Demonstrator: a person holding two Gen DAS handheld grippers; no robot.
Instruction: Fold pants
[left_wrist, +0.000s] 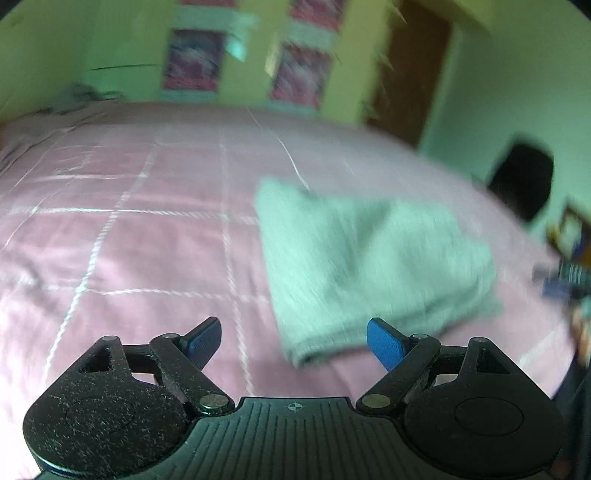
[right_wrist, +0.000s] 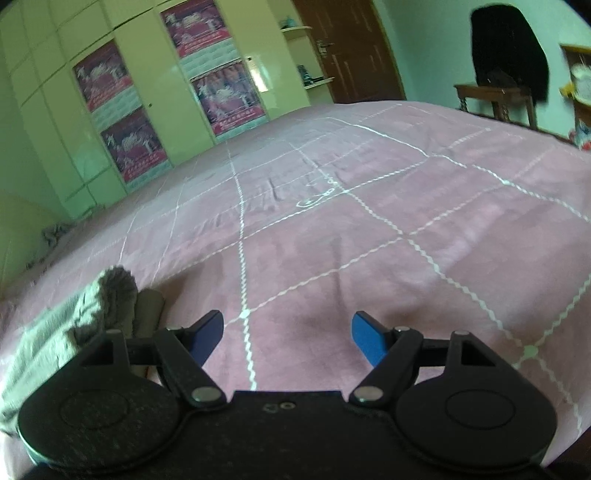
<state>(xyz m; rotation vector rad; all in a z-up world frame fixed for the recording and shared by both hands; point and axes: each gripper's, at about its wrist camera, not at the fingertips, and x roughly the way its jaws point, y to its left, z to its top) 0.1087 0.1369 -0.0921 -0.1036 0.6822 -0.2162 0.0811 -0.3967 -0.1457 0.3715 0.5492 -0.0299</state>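
Observation:
The grey pants (left_wrist: 373, 266) lie folded into a compact rectangle on the pink bedspread (left_wrist: 147, 236), ahead and to the right of my left gripper (left_wrist: 294, 341). That gripper is open and empty, above the bed just short of the pants' near edge. In the right wrist view the pants (right_wrist: 74, 321) show at the lower left, partly hidden behind the gripper body. My right gripper (right_wrist: 288, 338) is open and empty over bare pink bedspread (right_wrist: 369, 229), to the right of the pants. The left wrist view is motion-blurred.
A green wardrobe with posters (right_wrist: 129, 110) stands beyond the bed. A brown door (right_wrist: 351, 48), a wooden side table (right_wrist: 495, 96) and a dark hanging garment (right_wrist: 509, 48) are at the far right. Crumpled cloth (right_wrist: 51, 232) lies at the bed's far left.

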